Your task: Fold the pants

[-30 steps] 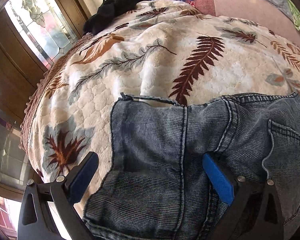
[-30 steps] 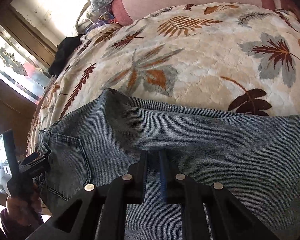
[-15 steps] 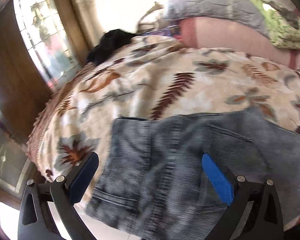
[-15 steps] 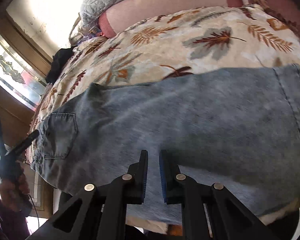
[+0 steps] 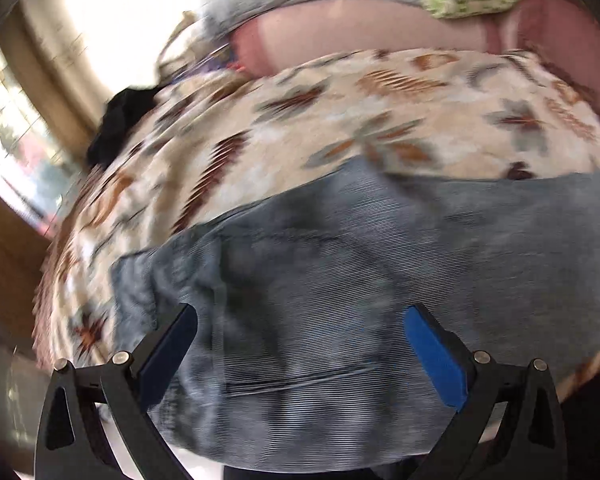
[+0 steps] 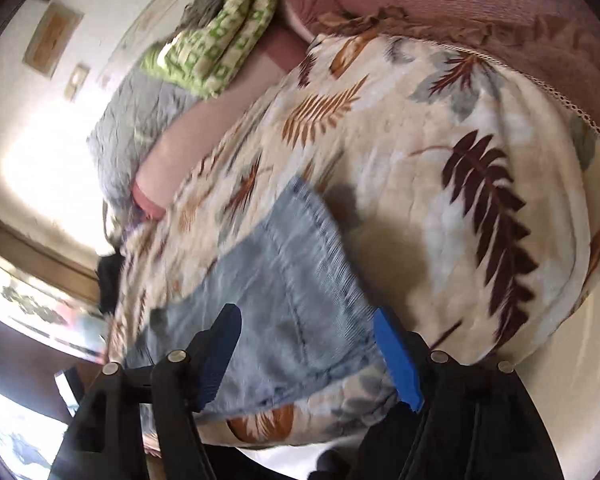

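The blue denim pants (image 5: 340,280) lie flat on a leaf-patterned blanket (image 5: 340,120) at the near edge of the bed. My left gripper (image 5: 300,340) is open and empty, hovering above the waist end of the pants. In the right wrist view the leg end of the pants (image 6: 292,280) lies on the blanket (image 6: 440,200). My right gripper (image 6: 306,340) is open and empty, above the hem end of the pants. Both views are motion-blurred.
A black garment (image 5: 124,120) lies at the bed's far left corner. A grey quilt (image 6: 140,120) and a green patterned cloth (image 6: 220,40) are piled at the head of the bed. A window (image 5: 8,128) is at the left.
My right gripper went from shut to open and swung toward the leg end. Both grippers pulled back and up from the pants, so more of the bed shows.
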The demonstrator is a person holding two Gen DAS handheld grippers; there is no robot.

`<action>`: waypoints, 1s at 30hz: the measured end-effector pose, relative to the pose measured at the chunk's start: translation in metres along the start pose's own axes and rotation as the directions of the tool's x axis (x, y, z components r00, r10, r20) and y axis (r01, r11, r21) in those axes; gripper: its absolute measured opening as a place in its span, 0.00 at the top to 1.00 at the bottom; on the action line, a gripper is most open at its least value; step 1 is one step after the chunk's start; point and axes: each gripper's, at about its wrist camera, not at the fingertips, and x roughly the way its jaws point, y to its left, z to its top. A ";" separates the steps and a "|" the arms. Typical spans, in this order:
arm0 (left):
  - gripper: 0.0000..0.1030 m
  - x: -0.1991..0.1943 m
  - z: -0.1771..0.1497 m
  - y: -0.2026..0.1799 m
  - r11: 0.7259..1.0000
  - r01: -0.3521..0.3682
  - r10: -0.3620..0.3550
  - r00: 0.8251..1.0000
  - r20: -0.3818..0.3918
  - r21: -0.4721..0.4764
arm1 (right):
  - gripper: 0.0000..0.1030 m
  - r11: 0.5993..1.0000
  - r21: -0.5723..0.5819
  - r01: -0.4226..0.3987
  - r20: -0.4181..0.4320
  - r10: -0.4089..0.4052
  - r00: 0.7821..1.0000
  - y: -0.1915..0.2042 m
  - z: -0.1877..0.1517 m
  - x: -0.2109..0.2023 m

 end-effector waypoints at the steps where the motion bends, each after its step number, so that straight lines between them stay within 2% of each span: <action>1: 0.00 -0.005 0.003 -0.012 0.999 0.032 -0.032 0.999 0.007 0.027 | 0.29 0.999 0.019 -0.030 -0.016 0.030 0.999 -0.006 0.005 0.003; 5: 0.00 -0.013 0.010 -0.059 0.985 0.126 -0.128 0.992 0.014 0.119 | 0.29 0.995 0.080 -0.051 -0.060 0.056 0.997 -0.029 0.011 0.019; 7: 0.00 -0.010 0.012 -0.079 0.978 0.144 -0.145 0.989 -0.004 0.149 | 0.29 0.992 0.113 -0.047 -0.062 0.055 0.997 -0.040 0.009 0.026; 11: 0.00 0.008 0.014 -0.109 0.970 0.169 -0.159 0.985 -0.068 0.177 | 0.30 0.986 0.127 -0.111 -0.075 0.121 0.990 -0.052 0.011 0.036; 15: 0.00 0.026 0.009 -0.127 0.965 0.200 -0.178 0.975 -0.135 0.171 | 0.31 0.977 0.107 -0.187 -0.147 0.201 0.968 -0.048 0.015 0.052; 16: 0.00 0.031 0.007 -0.132 0.962 0.208 -0.182 0.971 -0.154 0.176 | 0.35 0.976 0.095 -0.197 -0.166 0.211 0.963 -0.046 0.015 0.055; 18: 0.00 0.033 0.004 -0.134 0.961 0.217 -0.192 0.970 -0.149 0.172 | 0.50 0.968 0.092 -0.232 -0.207 0.247 0.947 -0.047 0.015 0.064; 20: 0.00 0.035 0.005 -0.134 0.959 0.233 -0.208 0.965 -0.161 0.163 | 0.72 0.967 0.113 -0.229 -0.212 0.248 0.945 -0.053 0.013 0.072; 23: 0.00 0.036 0.008 -0.129 0.953 0.261 -0.232 0.955 -0.183 0.152 | 0.73 0.961 0.138 -0.241 -0.186 0.265 0.946 -0.056 0.009 0.070; 30: 0.00 0.020 0.016 -0.108 0.973 0.201 -0.186 0.974 -0.130 0.116 | 0.75 0.959 0.109 -0.261 -0.091 0.271 0.958 -0.030 0.013 0.043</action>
